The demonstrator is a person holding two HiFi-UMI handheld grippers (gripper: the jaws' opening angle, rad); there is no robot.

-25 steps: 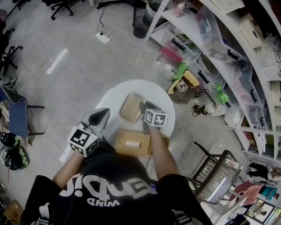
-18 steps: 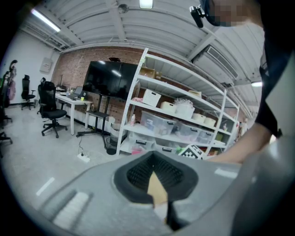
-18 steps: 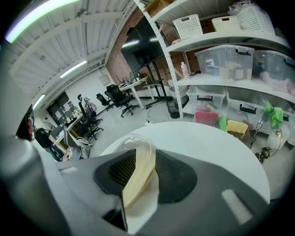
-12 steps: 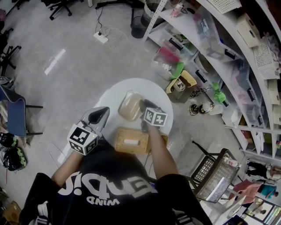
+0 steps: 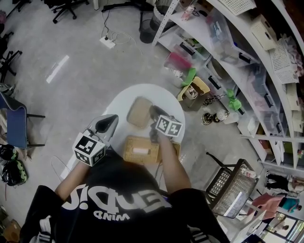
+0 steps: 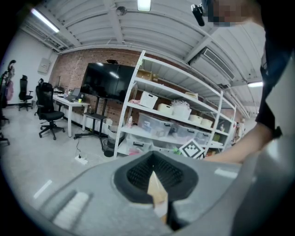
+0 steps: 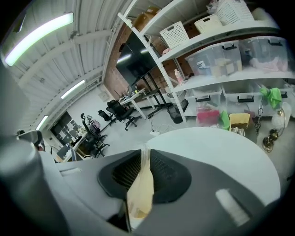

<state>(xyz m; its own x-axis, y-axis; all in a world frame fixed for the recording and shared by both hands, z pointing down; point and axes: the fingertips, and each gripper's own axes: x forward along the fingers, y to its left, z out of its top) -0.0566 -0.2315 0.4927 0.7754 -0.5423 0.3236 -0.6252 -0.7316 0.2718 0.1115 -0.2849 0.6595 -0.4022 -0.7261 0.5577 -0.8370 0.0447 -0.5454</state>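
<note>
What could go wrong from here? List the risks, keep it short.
1. The right tongs seem to pinch the tan packet by one edge only, so it could slip out or swing down onto the white table.
2. The left tongs grip just a small tan scrap, which may drop.

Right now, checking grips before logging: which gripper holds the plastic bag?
The right gripper, shut on the bag with tan contents over the table; the left gripper pinches only a small tan scrap.

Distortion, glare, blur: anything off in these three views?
Head view: fisheye bows the shelving. Left gripper view: dark corners, ceiling lamp blown out, tan scrap in the left gripper soft. Right gripper view: light strip glares; plastic bag in the right gripper blurred.
</note>
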